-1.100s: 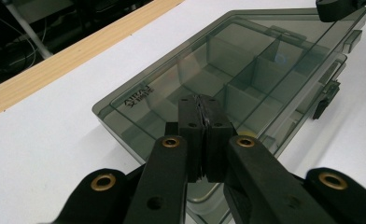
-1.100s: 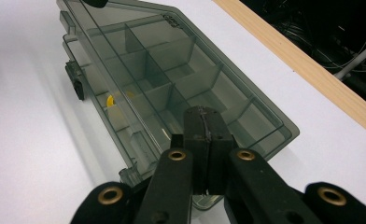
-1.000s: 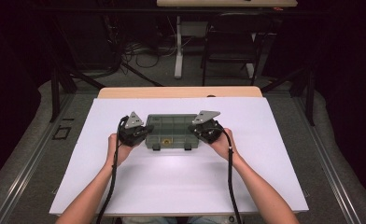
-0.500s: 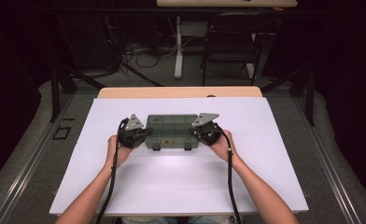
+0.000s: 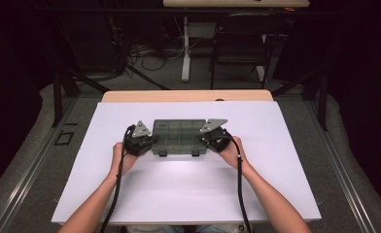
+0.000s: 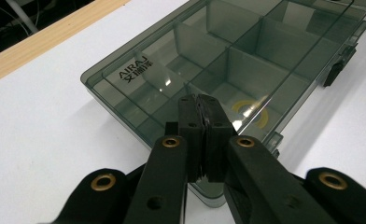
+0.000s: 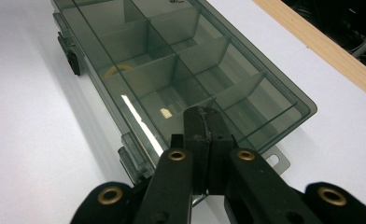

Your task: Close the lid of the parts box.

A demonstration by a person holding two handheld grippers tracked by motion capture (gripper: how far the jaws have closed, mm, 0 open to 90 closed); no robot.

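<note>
A smoky transparent compartment box (image 5: 179, 137) with its lid closed lies on the white table top (image 5: 188, 194). My left gripper (image 5: 148, 141) sits at its left end and my right gripper (image 5: 209, 139) at its right end. In the left gripper view the jaws are shut together with nothing between them. The left gripper (image 6: 200, 100) has its tips over the box (image 6: 246, 51) near its short edge. In the right gripper view the right gripper (image 7: 203, 113) is likewise shut, tips above the box's (image 7: 181, 60) end. A yellow ring (image 6: 249, 112) lies in one compartment.
Two dark latches (image 5: 178, 152) face the person on the box's near side. The wooden table edge (image 5: 186, 95) runs along the far side. Cables (image 5: 239, 184) trail from both grippers along the forearms. A chair (image 5: 242, 43) and a table leg stand beyond the table.
</note>
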